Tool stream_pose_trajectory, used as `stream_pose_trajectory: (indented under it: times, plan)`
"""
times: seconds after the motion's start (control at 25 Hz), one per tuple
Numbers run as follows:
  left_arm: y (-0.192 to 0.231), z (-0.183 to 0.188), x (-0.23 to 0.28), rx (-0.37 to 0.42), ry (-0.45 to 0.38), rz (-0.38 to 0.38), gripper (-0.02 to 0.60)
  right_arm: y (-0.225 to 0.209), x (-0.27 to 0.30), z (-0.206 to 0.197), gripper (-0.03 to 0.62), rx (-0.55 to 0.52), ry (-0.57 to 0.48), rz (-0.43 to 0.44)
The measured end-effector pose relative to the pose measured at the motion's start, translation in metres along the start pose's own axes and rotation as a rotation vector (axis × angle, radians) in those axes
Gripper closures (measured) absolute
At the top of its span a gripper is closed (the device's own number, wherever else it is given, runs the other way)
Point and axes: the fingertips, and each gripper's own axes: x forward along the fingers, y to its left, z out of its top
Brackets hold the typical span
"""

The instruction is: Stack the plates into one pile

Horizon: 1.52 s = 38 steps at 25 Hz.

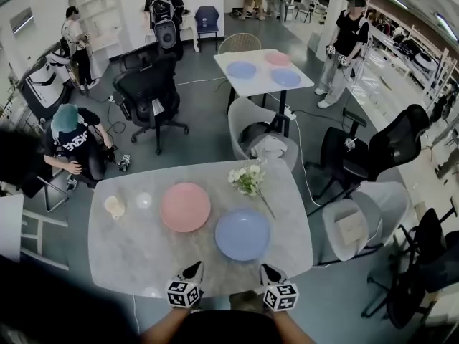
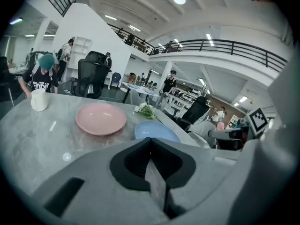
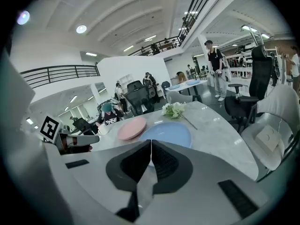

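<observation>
A pink plate [image 1: 186, 207] lies near the middle of the grey marble table [image 1: 129, 253], and a blue plate [image 1: 242, 233] lies to its right, closer to me. The two plates sit apart, side by side. My left gripper [image 1: 195, 268] hovers at the table's near edge, shut and empty, short of the pink plate [image 2: 101, 118]. My right gripper [image 1: 267, 270] is beside it, also shut and empty, just short of the blue plate [image 3: 168, 134]. The left gripper view shows the blue plate [image 2: 157, 131] as well, and the right gripper view the pink plate [image 3: 131, 128].
A white cup [image 1: 114, 206] and a small clear glass [image 1: 144, 201] stand at the table's left. A bunch of white flowers [image 1: 249, 179] lies at the far right edge. Chairs [image 1: 262, 138] ring the table. Several people stand or crouch around the room.
</observation>
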Motion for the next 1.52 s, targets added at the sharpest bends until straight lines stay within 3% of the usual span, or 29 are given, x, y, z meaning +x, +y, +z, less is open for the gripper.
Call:
stream_pose_trajectory:
  times: [0.28, 0.48, 0.68, 0.88, 1.08, 1.52]
  plan:
    - [0.013, 0.009, 0.081, -0.014, 0.099, 0.075, 0.565, -0.081, 0.053, 0.023, 0.579, 0.048, 0.074, -0.040]
    - [0.036, 0.001, 0.117, -0.151, 0.159, 0.145, 0.555, -0.115, 0.090, 0.007, 0.579, 0.122, 0.177, -0.020]
    - [0.048, -0.009, 0.137, -0.191, 0.199, 0.206, 0.474, -0.143, 0.118, -0.010, 0.566, 0.144, 0.273, -0.014]
    - [0.053, -0.023, 0.156, -0.227, 0.254, 0.181, 0.460, -0.154, 0.146, -0.020, 0.500, 0.149, 0.330, 0.000]
    - [0.054, -0.036, 0.170, -0.255, 0.284, 0.136, 0.430, -0.157, 0.158, -0.026, 0.502, 0.183, 0.351, -0.022]
    - [0.048, -0.042, 0.183, -0.265, 0.329, 0.071, 0.445, -0.156, 0.166, -0.036, 0.524, 0.267, 0.373, -0.040]
